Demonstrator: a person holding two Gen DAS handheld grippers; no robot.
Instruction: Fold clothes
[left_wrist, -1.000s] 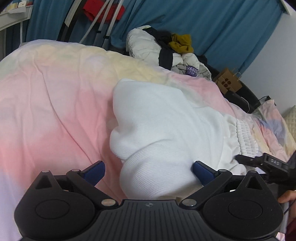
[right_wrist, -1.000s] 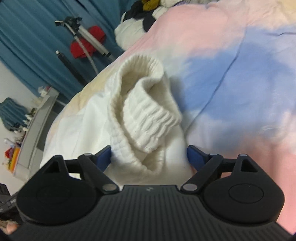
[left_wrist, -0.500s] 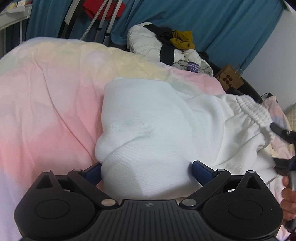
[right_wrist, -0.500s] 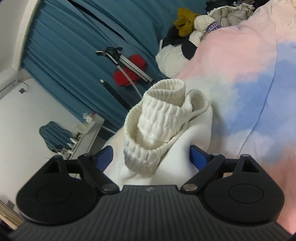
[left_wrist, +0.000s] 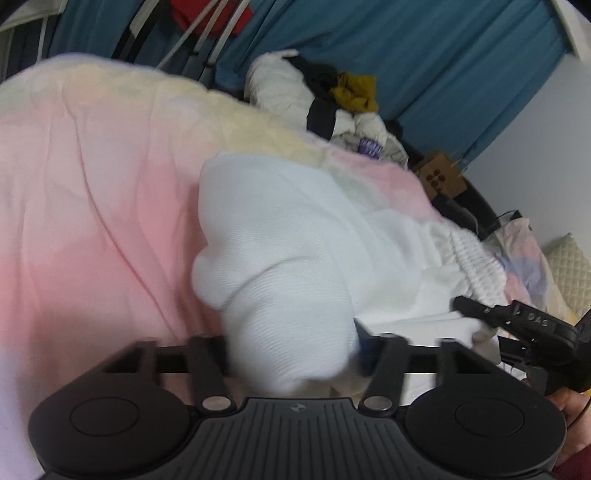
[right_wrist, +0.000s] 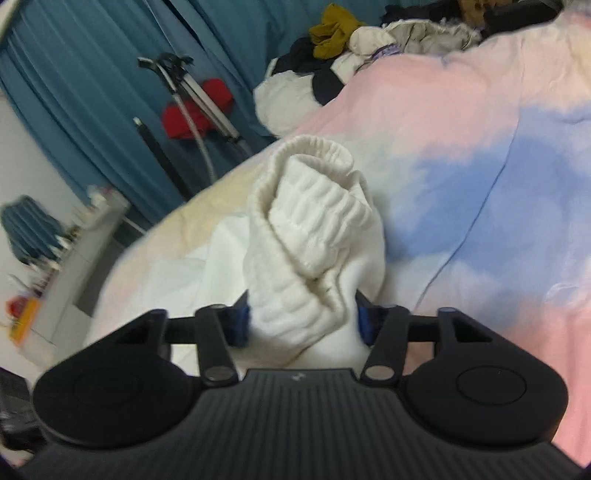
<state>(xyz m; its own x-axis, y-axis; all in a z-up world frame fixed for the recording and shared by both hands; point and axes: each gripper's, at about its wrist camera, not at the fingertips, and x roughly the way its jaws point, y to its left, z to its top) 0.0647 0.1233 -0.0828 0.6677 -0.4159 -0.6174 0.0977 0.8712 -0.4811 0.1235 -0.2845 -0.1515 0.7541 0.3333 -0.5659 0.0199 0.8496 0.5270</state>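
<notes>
A white knit garment (left_wrist: 295, 236) with a ribbed elastic band lies bunched on the pastel bedspread (left_wrist: 92, 206). My left gripper (left_wrist: 291, 347) is shut on a thick fold of its plain end. My right gripper (right_wrist: 303, 321) is shut on the ribbed band end (right_wrist: 314, 218), which stands up in a rolled bunch. The right gripper also shows at the right edge of the left wrist view (left_wrist: 517, 325), close beside the left one. The blue pads are mostly hidden by cloth.
A heap of other clothes (left_wrist: 325, 99), white, black and mustard, sits at the far edge of the bed, also in the right wrist view (right_wrist: 343, 44). Blue curtains (left_wrist: 424, 55) hang behind. A tripod with red cloth (right_wrist: 195, 107) and a white shelf (right_wrist: 74, 258) stand beside the bed.
Both grippers have closed in on the garment. The cloth was lifted and came down lower again, and the right gripper now sits closer to the left.
</notes>
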